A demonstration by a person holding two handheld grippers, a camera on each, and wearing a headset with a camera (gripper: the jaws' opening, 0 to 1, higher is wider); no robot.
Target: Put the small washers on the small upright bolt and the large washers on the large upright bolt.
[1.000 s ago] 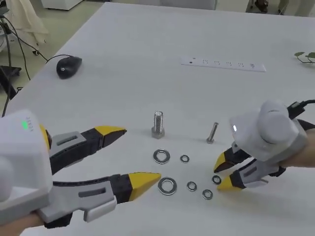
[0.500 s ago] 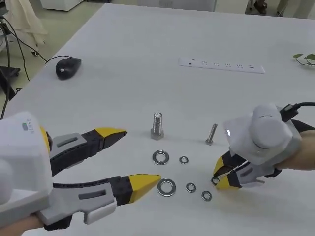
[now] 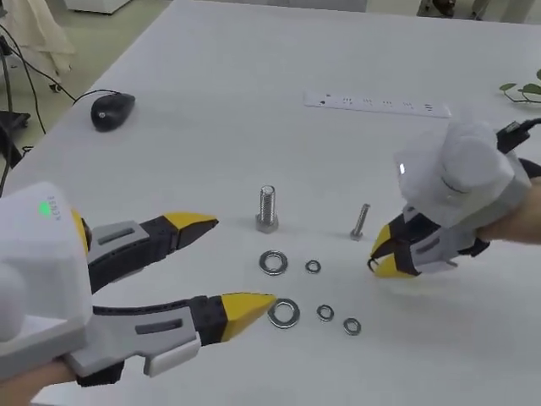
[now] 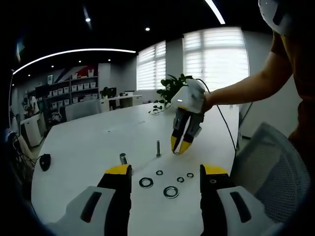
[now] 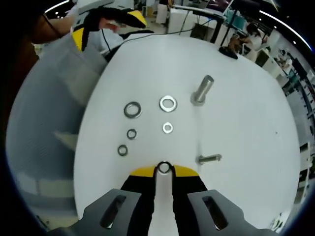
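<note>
Large upright bolt (image 3: 267, 208) is standing on its head on the white table (image 3: 254, 101) with its thread pointing up, so washers can drop over it from above. Small upright bolt (image 3: 361, 222) is standing the same way, well to its right.

One large washer (image 3: 273, 262) is lying flat near the large bolt's foot. The other (image 3: 284, 313) is lying just beside a tip of the left tongs (image 3: 241, 263), which are gaping wide and low, judged ready for it.

Three small washers (image 3: 325, 313) are lying loose between the tongs. Right tongs (image 3: 378, 256) are pinching a fourth small washer (image 5: 164, 167) by its rim, hole clear, just beside the small bolt. Presumably they are lining up to thread it.

No brand or lettering is showing legibly.
</note>
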